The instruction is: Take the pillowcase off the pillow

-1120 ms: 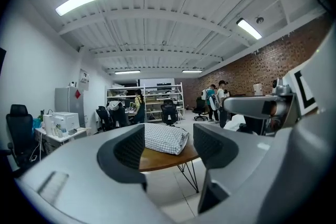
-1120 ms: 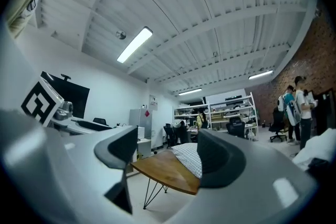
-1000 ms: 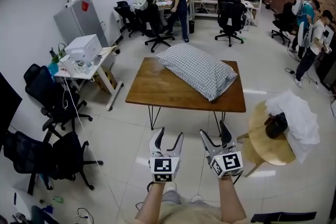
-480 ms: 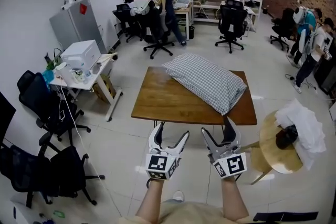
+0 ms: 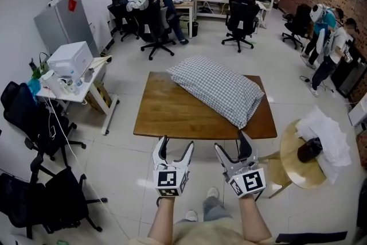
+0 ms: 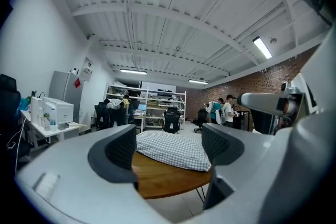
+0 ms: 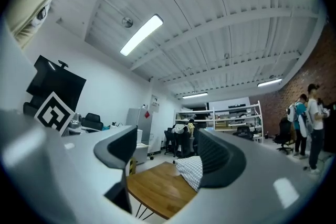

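Pillow [image 5: 213, 84]: soft, light. Case [image 5: 235, 101] likely slack, so pinch cloth at an end. Left gripper [image 5: 176, 144] jaws have just been opening, now wide; right gripper [image 5: 231, 142] apart; both empty.

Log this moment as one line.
pillow: covered, on table | left gripper: just opening, empty | right gripper: open, empty

Pillow [image 7: 190, 169] half hidden by right hand-held gripper [image 7: 167, 152], office chair [image 5: 40, 201] cut by left edge
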Tool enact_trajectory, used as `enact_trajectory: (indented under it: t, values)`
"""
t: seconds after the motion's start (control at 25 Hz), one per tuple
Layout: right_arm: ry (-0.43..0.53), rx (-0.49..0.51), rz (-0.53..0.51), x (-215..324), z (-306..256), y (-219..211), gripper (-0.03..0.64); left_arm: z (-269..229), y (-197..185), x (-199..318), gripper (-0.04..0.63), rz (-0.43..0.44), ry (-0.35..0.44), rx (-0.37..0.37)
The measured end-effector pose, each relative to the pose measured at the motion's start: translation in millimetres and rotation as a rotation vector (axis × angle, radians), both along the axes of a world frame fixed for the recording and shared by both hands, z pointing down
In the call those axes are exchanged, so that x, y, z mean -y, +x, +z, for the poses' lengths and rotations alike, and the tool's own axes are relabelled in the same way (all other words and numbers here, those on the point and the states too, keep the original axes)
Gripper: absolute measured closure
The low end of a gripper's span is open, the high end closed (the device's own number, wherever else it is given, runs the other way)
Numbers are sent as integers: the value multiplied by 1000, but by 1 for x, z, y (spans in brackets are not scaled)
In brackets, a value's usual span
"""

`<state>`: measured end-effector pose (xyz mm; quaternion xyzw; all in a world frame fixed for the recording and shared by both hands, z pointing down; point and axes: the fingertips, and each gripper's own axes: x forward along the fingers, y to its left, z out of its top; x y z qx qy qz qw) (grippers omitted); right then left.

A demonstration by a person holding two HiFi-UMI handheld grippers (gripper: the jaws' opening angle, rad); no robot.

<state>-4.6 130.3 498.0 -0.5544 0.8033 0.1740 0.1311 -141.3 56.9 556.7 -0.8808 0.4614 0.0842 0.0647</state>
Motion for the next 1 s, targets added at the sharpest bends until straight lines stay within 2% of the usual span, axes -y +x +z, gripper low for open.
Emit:
enact_trajectory:
  t: [0.2, 0.36, 0.6, 1.0]
  values:
    - [-36, 32, -3, 65, 8, 26, 267, 3, 16, 60, 206, -13, -21, -3]
    - [-28, 48, -39, 109, -13, 44, 267, -24, 32, 98, 210, -58, 26, 25]
    - [27, 69, -51, 172, -39, 129, 267, -54, 113, 156, 210, -48, 75, 20]
    - [-74, 117, -98, 270, 16, 198, 268, -24, 193, 235, 210, -27, 59, 75]
